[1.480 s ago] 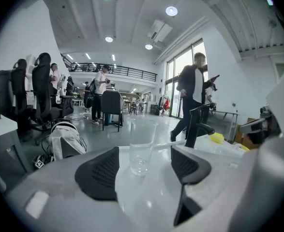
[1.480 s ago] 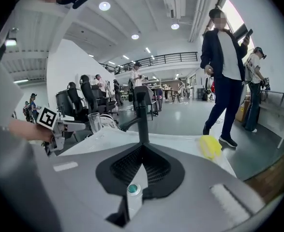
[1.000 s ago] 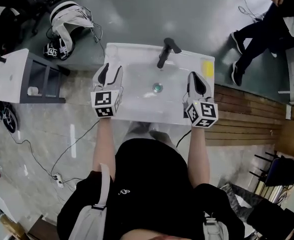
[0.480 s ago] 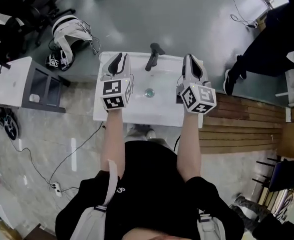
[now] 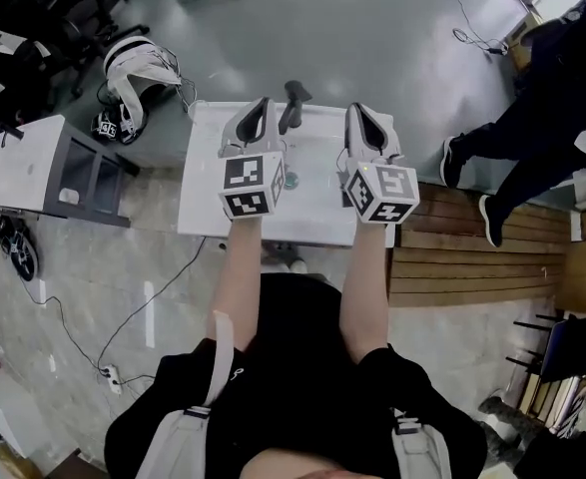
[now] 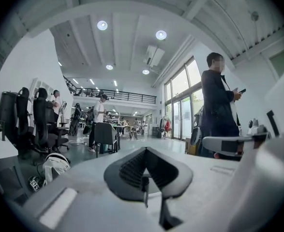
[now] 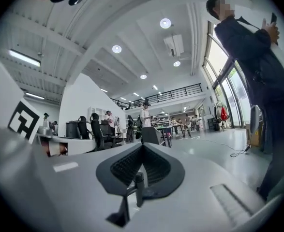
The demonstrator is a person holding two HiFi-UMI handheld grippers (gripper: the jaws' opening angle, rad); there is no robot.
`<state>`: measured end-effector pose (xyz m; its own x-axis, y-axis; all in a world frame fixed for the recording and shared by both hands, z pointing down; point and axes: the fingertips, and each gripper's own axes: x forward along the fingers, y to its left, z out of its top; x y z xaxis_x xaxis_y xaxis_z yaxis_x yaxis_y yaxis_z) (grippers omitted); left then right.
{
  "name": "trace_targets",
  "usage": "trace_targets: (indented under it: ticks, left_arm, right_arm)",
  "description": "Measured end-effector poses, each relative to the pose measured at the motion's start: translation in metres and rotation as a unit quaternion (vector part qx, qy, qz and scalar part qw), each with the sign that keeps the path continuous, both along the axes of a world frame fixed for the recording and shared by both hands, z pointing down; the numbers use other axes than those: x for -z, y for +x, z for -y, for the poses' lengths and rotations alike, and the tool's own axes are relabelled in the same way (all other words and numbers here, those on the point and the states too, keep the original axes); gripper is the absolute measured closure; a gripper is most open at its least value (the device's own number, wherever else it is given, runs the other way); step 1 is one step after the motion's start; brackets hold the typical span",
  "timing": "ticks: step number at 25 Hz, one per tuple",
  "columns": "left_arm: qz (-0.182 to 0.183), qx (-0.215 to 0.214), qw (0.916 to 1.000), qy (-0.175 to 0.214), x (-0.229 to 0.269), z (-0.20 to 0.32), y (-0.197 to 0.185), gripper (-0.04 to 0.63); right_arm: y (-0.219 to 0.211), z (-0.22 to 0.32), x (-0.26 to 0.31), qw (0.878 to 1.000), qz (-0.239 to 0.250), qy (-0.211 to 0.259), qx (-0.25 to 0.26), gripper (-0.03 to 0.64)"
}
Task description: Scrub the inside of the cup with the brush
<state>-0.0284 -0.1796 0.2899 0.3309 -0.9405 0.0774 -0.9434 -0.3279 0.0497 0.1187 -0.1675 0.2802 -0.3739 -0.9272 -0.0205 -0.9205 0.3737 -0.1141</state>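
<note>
My left gripper [image 6: 144, 154] has just closed its fingers [image 6: 130, 170]; they meet with nothing between them. The right gripper [image 7: 142, 151] has its fingers [image 7: 157, 168] pressed together too, also empty. Both point level above the white sink [image 5: 205, 203]. The black faucet [image 5: 294, 103] shows between the two pairs of fingers. I cannot tell where the cup and the brush are.

Head cam steep down over sink [image 5: 201, 198]; gripper cams level, close across it.
</note>
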Motion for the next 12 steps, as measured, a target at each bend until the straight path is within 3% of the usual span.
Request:
trace_targets:
  ticks: [12]
  left_arm:
    - [0.024,-0.01,0.9996,0.015,0.005,-0.02,0.013,0.595]
  right_arm:
    - [-0.001,-0.008,0.001,1.0,-0.013,0.007,0.024,0.62]
